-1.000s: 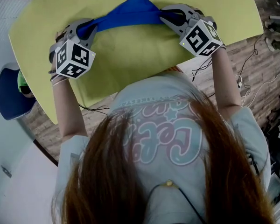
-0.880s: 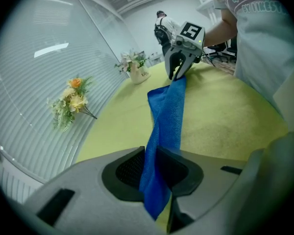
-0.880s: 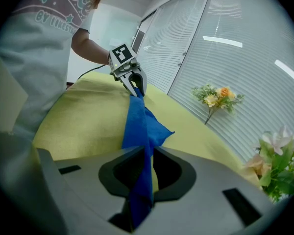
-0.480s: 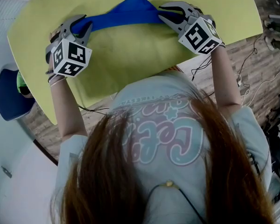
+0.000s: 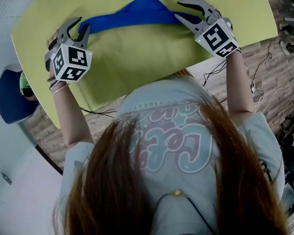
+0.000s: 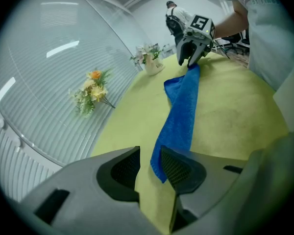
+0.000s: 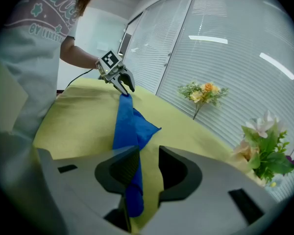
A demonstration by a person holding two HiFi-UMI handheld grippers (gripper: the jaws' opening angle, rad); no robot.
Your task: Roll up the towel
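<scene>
A blue towel [image 5: 132, 14] lies bunched into a long band across the far side of the yellow-green table [image 5: 137, 58]. My left gripper [image 5: 84, 22] stands just off the towel's left end, and its jaws are opening. In the left gripper view the towel [image 6: 179, 116] ends right in front of my left gripper [image 6: 149, 153], with no pad pressing it. My right gripper [image 5: 178, 9] is at the towel's right end, its jaws also opening. In the right gripper view the towel [image 7: 125, 126] runs loose under the left finger of my right gripper [image 7: 148, 153].
Artificial flowers [image 6: 90, 89] and a white vase of flowers [image 6: 152, 62] stand along the table's far edge by the window blinds. A blue chair [image 5: 10, 99] stands left of the table. Cables [image 5: 269, 82] lie on the floor at the right.
Both grippers let go of the towel's ends as their jaws spread. My left gripper drew back to the left, clear of the towel. The towel band settled on the table.
</scene>
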